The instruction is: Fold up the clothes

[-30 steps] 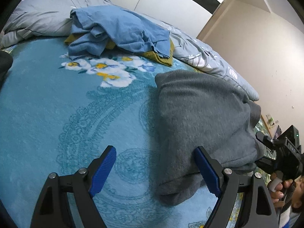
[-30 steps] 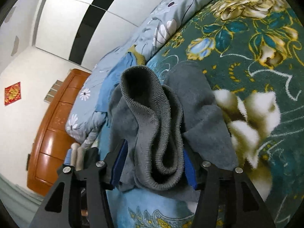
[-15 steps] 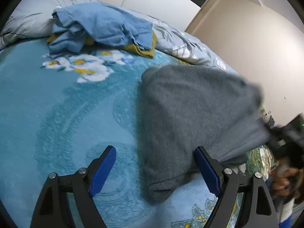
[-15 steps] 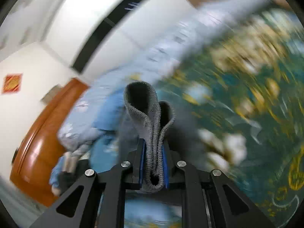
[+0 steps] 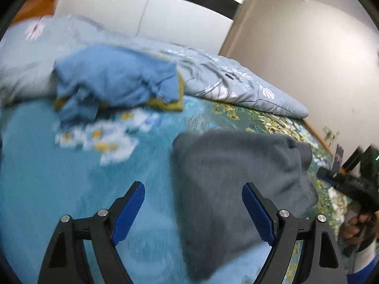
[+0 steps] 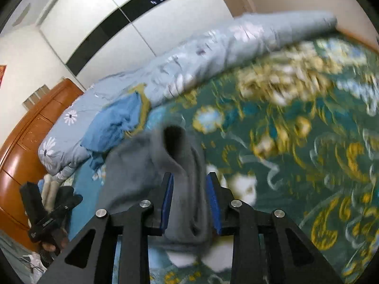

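A grey knit garment [image 5: 239, 179] lies folded on the floral bed blanket [image 5: 71, 177], just right of centre in the left wrist view. My left gripper [image 5: 193, 203] is open and empty, hovering over the garment's left edge. My right gripper [image 6: 189, 203] is shut on a bunched fold of the grey garment [image 6: 184, 182], with the cloth squeezed between its blue pads. The right gripper and the hand holding it show at the far right of the left wrist view [image 5: 355, 189].
A pile of blue and mustard clothes [image 5: 113, 87] lies at the back of the bed against a rolled grey floral duvet [image 5: 236, 90]. A wooden dresser [image 6: 21, 142] stands left of the bed. White wardrobe doors [image 6: 118, 35] stand behind.
My right gripper closed on the grey garment's fold and swung with it; the view is motion-blurred. My left gripper stayed open and tilted upward, so more wall shows.
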Demonstrator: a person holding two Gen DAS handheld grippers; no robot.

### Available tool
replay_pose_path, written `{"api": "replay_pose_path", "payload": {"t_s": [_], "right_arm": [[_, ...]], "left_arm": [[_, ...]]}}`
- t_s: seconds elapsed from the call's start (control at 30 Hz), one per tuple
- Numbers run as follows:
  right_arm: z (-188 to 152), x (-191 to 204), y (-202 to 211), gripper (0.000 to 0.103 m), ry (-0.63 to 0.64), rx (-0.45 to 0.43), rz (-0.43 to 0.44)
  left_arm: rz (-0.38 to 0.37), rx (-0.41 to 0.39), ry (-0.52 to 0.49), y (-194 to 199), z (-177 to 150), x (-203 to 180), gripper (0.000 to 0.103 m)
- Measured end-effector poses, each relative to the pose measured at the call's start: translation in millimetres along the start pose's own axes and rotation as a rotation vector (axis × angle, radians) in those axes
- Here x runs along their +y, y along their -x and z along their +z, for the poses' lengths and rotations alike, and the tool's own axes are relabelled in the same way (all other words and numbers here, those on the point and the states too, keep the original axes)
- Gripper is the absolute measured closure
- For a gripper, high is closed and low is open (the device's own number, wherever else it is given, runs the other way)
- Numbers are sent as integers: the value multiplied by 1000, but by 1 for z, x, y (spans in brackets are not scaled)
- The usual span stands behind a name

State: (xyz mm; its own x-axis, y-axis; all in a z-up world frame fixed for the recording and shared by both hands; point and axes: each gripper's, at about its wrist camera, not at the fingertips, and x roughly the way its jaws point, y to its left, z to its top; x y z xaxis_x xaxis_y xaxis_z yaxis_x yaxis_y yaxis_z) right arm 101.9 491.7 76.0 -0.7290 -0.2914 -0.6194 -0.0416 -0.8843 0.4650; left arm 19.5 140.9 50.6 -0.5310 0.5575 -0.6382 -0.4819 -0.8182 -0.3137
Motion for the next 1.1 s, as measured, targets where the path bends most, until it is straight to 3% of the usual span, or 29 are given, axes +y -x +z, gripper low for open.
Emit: {"api": "replay_pose_path", "payload": {"t_s": [0.07,0.2,0.27,0.4,0.6,0.8,0.9,0.97,1.03,1.1], "right_arm": [[9,23,-10,73,67,12,19],[23,60,-39,73,237,43,-3],[27,57,-52,73,261,58,-32],[36,29,-81,73,162,109,-68],[34,20,-109,73,145,160,-98],[36,17,-112,73,125,191,-105],[34,28,-88,73,154,147,-90],[26,30,-66,70,165,115,-48],[14,22,-51,60,139,106,-35],[1,8,-43,59,90,115,-37]], "left_arm": [[-49,-16,-65,-9,15,-17,16],[-77,-23,-139,-38,32,-34,16],[-77,22,-128,-59,36,-29,16],[-61,113,-69,-98,33,-13,16],[-87,164,49,-117,24,7,17],[-73,176,35,-117,24,4,16],[-65,156,22,-97,23,4,17],[-70,134,23,-78,18,7,17],[-69,120,50,-64,9,16,16],[-68,117,92,-53,-2,28,16]]}}
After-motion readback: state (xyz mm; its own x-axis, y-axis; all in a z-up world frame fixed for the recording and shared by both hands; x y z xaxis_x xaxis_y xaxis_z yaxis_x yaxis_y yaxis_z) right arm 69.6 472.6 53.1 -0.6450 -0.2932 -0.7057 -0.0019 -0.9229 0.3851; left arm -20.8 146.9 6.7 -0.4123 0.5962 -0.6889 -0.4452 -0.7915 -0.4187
